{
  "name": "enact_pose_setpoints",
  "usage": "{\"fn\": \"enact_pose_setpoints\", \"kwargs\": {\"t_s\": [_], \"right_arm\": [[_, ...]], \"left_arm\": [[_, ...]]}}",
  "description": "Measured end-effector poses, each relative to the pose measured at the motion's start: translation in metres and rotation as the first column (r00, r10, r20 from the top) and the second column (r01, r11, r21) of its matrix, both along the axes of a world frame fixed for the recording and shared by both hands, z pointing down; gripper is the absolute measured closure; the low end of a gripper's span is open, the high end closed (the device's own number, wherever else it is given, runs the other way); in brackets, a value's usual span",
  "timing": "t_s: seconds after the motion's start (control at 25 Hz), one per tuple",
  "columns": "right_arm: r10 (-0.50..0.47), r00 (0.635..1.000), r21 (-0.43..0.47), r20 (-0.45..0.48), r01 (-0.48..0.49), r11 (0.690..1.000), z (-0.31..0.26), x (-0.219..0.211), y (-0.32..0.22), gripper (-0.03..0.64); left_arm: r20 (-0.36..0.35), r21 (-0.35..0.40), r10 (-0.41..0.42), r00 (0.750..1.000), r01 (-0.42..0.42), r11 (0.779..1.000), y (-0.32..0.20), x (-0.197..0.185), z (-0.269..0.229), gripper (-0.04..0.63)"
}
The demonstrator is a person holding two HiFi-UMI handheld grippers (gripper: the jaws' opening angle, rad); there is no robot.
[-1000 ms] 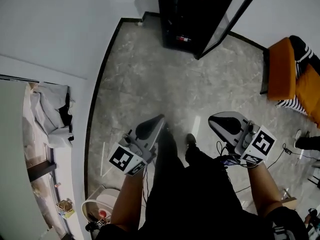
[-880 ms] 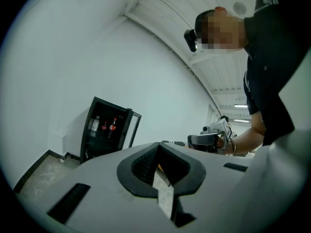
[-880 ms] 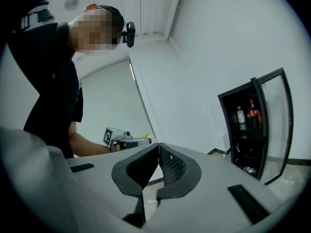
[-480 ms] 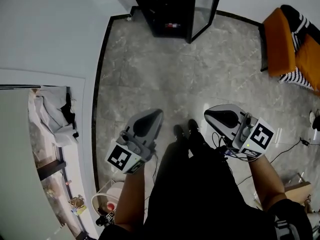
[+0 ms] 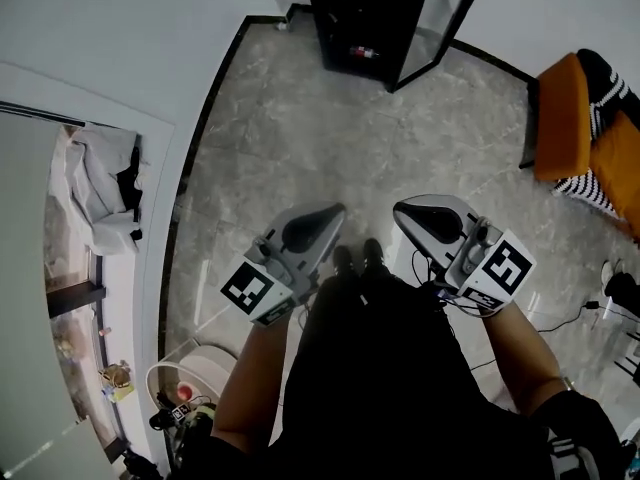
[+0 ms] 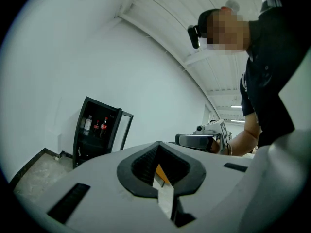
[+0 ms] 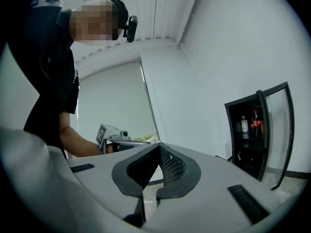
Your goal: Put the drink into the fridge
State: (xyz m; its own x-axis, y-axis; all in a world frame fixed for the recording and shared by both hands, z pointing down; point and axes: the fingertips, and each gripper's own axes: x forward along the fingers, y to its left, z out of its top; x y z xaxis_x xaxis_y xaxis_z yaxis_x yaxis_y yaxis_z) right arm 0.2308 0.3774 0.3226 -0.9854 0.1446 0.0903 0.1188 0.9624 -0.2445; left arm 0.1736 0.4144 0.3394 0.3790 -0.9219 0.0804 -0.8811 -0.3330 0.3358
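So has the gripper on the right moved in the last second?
Yes, slightly. In the head view the right gripper sits further from the orange chair, up towards the fridge; the camera shifted too.

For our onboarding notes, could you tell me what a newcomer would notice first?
A black fridge stands ahead, glass door open, bottles inside. Nearer, the left tool and right tool are held level over the floor, both shut and empty. An orange chair stands at right.
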Motion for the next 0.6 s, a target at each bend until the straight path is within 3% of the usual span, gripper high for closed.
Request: {"fn": "enact_pose_setpoints", "kwargs": {"t_s": [0.36,0.6], "right_arm": [[-0.043,0.999,0.020,-0.009,0.043,0.999,-0.003,0.004,0.006,0.595],[-0.017,1.000,0.024,-0.005,0.017,1.000,-0.011,0.008,-0.002,0.595]], "left_arm": [[0.035,0.030,0.022,0.999,-0.023,0.999,-0.001,0.013,-0.016,0.584],[0.049,0.027,0.007,0.999,-0.008,1.000,-0.008,0.021,-0.024,0.584]]}}
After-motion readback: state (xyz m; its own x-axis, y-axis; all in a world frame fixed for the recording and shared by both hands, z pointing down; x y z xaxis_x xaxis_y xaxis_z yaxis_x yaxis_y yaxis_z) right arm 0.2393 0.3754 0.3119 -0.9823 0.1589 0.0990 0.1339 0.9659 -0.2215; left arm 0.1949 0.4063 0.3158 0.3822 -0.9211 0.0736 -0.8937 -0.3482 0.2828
